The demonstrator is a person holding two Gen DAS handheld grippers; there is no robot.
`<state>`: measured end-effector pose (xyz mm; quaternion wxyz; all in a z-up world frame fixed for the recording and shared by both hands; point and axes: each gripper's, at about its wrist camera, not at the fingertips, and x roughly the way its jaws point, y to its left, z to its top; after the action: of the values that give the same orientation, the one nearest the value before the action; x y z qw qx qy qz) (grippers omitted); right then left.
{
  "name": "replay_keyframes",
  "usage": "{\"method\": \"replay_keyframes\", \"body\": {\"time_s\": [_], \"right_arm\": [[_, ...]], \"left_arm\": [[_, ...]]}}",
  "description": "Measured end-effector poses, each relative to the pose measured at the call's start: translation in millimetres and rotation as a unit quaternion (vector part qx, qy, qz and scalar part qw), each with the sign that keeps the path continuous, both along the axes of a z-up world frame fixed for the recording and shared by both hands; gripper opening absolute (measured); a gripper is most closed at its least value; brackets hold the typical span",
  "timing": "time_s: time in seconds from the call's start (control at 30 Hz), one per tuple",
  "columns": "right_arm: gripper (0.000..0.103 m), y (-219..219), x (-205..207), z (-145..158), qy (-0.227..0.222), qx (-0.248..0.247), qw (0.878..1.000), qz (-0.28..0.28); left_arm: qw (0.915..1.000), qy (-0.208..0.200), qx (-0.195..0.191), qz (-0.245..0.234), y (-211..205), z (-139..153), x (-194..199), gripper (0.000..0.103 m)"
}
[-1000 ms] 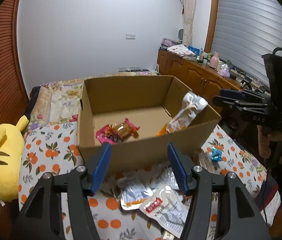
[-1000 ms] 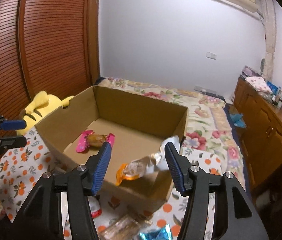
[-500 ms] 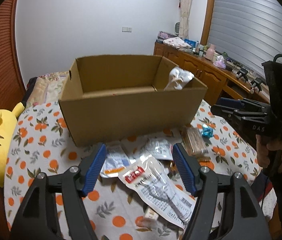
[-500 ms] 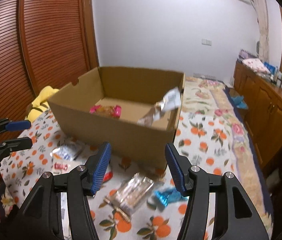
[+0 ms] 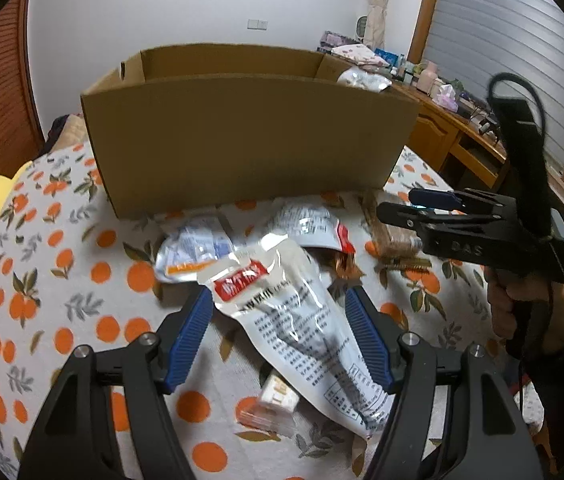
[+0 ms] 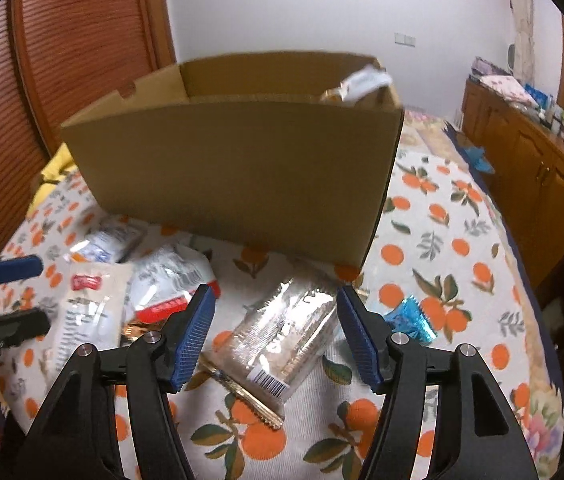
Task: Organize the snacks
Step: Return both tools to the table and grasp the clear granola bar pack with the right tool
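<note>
Snacks lie loose in front of the cardboard box. Pick step: my left gripper straddles the white pouch, open, pads clear; right gripper is opening around the clear-wrapped pack, empty. Next: lower, squeeze.

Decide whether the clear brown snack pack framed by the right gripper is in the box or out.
Out. The brown snack pack lies on the orange-print cloth before the cardboard box.
</note>
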<state>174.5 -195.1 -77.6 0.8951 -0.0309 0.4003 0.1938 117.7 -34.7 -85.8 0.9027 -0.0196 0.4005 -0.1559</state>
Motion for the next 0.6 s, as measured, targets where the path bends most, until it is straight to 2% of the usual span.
{"method": "replay_keyframes", "body": {"time_s": [0.13,0.4,0.47,0.5,0.6], "right_arm": [[0.066,0,4,-13,0.015,-0.013,1.000,-0.017],[0.067,-6,6,-25,0.036,-0.013,0.999,-0.020],[0.062,-7,4,-24,0.035,-0.017,0.999,-0.016],[0.056,-8,1,-24,0.033,-0.021,0.999,-0.010],[0.051,-12,-5,-23,0.033,-0.021,0.999,0.004]], "left_arm": [[1.0000,0.009,-0.002,0.001,-5,-7,-1,0.070],[0.9994,0.027,0.018,0.010,-15,-18,1,0.070],[0.9991,0.033,0.024,0.014,-16,-21,4,0.070],[0.9990,0.036,0.023,0.014,-17,-22,5,0.070],[0.9987,0.044,0.024,0.012,-20,-25,7,0.070]]}}
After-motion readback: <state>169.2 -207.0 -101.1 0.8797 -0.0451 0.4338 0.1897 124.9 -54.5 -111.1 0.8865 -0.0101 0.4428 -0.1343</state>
